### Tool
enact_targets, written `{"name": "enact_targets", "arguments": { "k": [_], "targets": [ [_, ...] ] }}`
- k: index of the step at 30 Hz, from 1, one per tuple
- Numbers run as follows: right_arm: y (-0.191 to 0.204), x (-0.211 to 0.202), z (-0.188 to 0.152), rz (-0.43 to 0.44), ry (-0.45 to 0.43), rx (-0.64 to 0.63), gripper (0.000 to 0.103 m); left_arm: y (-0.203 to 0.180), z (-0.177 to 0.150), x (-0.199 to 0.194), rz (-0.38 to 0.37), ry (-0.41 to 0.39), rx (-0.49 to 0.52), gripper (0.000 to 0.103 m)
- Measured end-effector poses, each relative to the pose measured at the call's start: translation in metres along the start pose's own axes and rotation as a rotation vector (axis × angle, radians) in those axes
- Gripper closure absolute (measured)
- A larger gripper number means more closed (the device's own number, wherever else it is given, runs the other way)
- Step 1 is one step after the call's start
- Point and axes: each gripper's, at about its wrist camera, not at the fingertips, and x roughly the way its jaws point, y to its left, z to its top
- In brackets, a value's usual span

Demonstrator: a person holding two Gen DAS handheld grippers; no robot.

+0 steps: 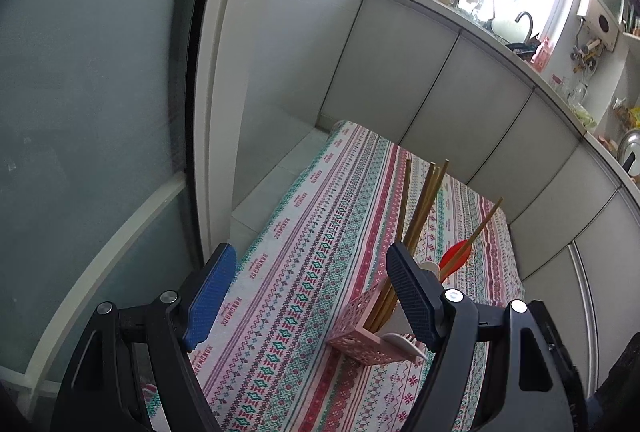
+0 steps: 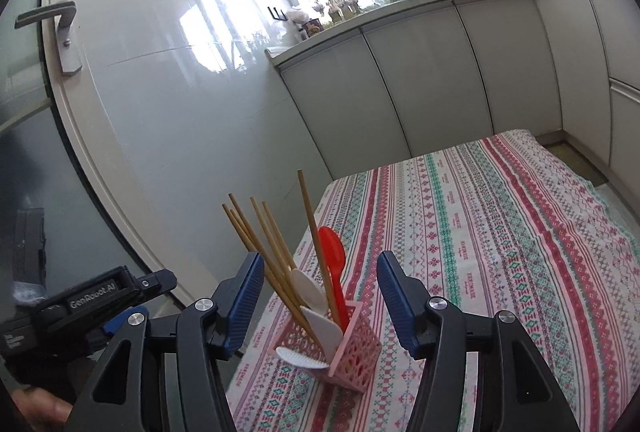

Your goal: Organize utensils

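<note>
Utensils, wooden chopsticks (image 2: 276,256) and red and white plastic spoons, stand upright in a pink perforated plastic holder (image 2: 352,350) on the striped tablecloth (image 2: 500,232), below the empty, parted right gripper (image 2: 320,306); the left gripper (image 1: 310,296), also apart, sits beside it.

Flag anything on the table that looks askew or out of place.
One white utensil sticks out sideways at the rim of the pink holder rather than standing in it like the chopsticks and red spoon. The holder itself stands upright on the tablecloth. Nothing spilled or damaged.
</note>
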Motion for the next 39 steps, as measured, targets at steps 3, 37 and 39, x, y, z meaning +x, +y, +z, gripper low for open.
{"name": "enact_targets", "arguments": {
  "k": [3,37,39],
  "targets": [
    [0.003,-0.036,0.005,0.005,0.012,-0.009,0.04,-0.004,-0.013,-0.019,0.036,-0.014,0.062,0.023],
    [0.078,-0.257,-0.014,-0.158,0.095,-0.322,0.0,-0.035,-0.092,-0.278,0.094,-0.114,0.372,0.001],
    [0.075,-0.253,-0.015,-0.16,0.11,-0.307,0.0,-0.034,-0.093,-0.273,0.099,-0.105,0.37,0.001]
  ]
}}
